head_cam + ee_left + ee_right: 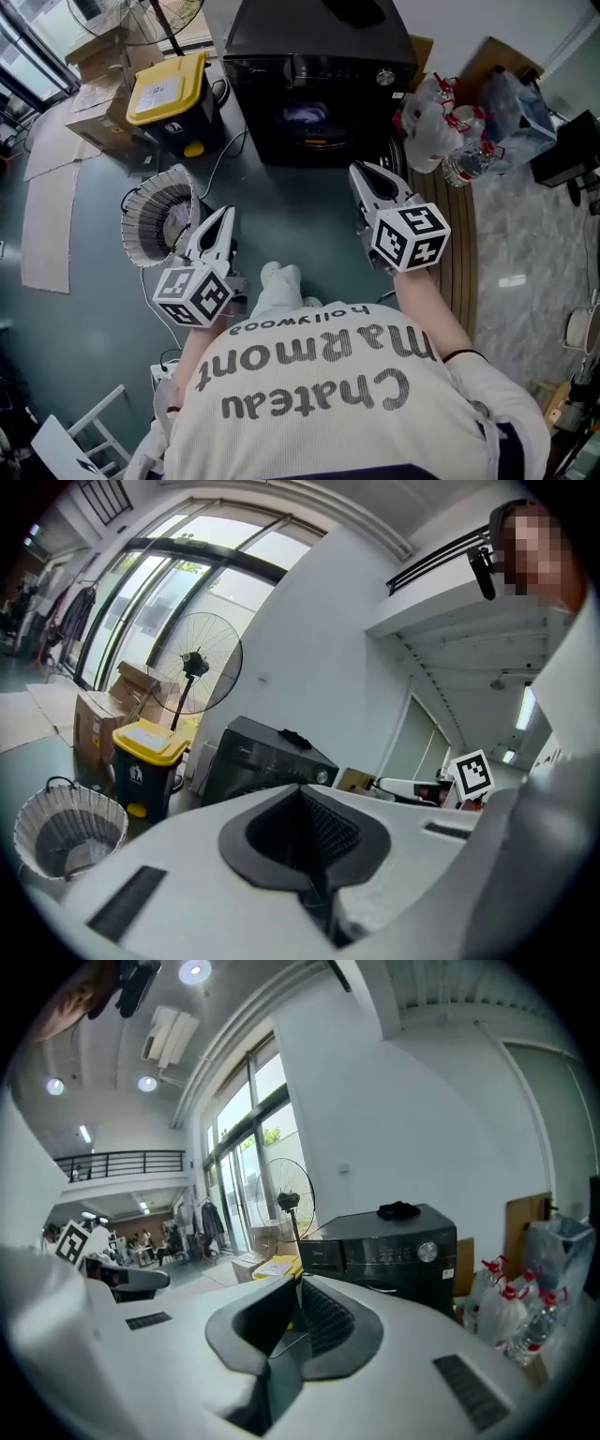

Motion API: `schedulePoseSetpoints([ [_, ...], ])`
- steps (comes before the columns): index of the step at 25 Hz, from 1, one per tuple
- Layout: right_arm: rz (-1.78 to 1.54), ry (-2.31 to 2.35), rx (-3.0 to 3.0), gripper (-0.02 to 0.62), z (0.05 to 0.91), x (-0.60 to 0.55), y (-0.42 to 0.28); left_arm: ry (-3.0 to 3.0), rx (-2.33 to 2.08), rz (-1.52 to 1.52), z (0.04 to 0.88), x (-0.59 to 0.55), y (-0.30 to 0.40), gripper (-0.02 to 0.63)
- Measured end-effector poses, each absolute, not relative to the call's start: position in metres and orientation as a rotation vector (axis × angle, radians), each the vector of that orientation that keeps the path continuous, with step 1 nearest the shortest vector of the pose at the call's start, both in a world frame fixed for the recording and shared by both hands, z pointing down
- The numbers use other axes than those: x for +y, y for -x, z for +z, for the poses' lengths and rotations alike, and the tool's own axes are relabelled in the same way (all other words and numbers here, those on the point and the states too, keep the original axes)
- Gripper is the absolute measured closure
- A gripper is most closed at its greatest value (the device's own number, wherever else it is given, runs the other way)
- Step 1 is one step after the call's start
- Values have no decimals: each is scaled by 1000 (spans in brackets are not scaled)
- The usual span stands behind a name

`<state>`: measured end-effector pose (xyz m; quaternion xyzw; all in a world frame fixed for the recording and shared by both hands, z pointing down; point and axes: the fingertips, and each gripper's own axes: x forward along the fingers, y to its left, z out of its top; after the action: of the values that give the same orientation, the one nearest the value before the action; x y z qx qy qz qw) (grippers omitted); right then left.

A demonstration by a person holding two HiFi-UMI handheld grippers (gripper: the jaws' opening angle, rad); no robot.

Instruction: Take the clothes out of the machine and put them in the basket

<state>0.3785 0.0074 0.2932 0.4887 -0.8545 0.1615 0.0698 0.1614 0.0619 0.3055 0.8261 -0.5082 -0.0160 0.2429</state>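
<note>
By our reading the task has barely begun. Our left gripper [224,216] and right gripper [362,171] both have their jaws pressed together on nothing, short of the machine [319,66]. A bluish heap, probably the clothes [307,116], lies inside it. The basket [134,246] stands on the floor at our left and looks empty.

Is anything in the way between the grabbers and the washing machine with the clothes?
Nothing visible stands between them. Only bare floor lies between the left gripper, the right gripper and the machine. Both grippers are shut and empty. Whether the machine's door is open in front of the clothes cannot be told.
</note>
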Motion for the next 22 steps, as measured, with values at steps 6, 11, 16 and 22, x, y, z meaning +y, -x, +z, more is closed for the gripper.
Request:
schedulePoseSetpoints([
  [6,578,-1516,-2493,551,329,-49,-375,-2269,-1349,14,334,-10,-148,598],
  [11,576,-1590,-2460,551,320,-121,-365,-2347,-1273,38,323,-98,-138,598],
  [16,578,-1611,-2531,551,308,-182,-345,-2440,-1183,96,318,-170,-132,598],
  [22,584,-1637,-2464,551,356,-213,-335,-2420,-1092,137,358,-206,-136,598],
])
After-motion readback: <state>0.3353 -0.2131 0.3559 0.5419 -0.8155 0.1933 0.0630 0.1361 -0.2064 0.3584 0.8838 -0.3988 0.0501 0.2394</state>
